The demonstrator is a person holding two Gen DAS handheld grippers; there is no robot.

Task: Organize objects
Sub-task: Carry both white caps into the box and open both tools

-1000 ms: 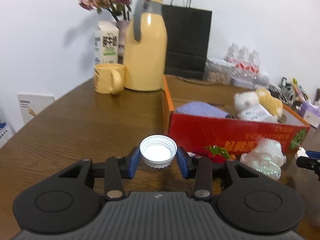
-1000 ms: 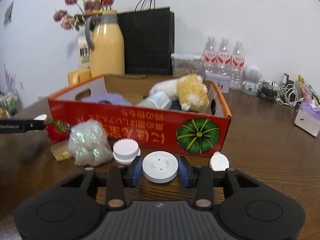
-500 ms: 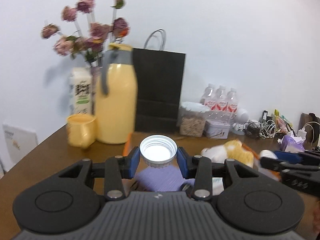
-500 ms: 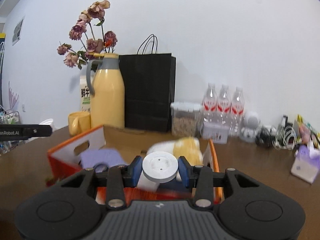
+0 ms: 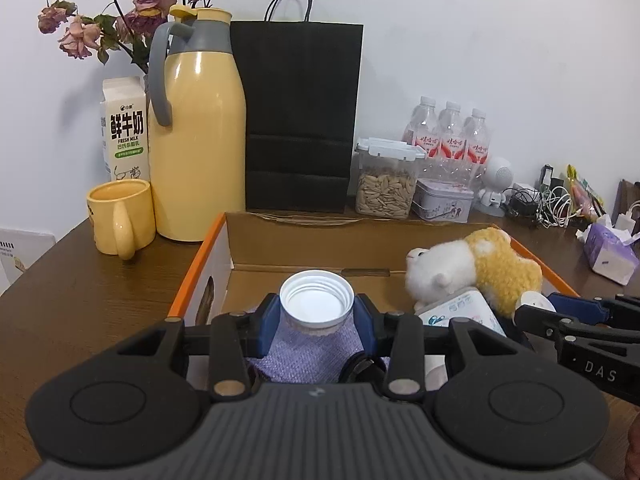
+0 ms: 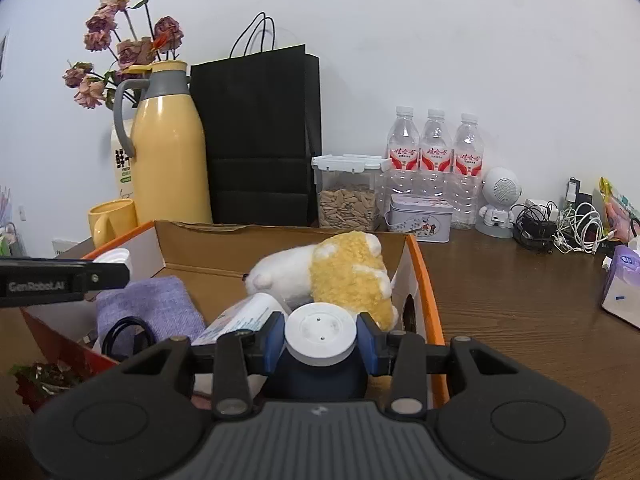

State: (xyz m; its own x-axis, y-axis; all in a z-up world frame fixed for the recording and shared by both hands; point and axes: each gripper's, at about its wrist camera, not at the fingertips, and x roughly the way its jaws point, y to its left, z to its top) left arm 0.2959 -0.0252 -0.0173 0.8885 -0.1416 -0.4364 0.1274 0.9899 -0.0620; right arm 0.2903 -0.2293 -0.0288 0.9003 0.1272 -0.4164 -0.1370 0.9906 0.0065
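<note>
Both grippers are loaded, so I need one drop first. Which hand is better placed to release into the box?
Probably left: the left gripper holds its white cap above the purple cloth. The right gripper holds its white lid by the plush toy.

Orange-rimmed brown cardboard box (image 5: pixel 208 252) holds a lilac woven cloth (image 6: pixel 160 304) and a white-and-yellow fluffy plush toy (image 6: pixel 340 272). Pale yellow thermos jug (image 5: pixel 200 140) has grey handle; dark brown wood-grain surface (image 6: pixel 520 292).

Quick count: three water bottles (image 6: pixel 435 152), one yellow mug (image 5: pixel 120 222), one thermos (image 5: pixel 198 136), two white caps (image 5: pixel 317 300).
</note>
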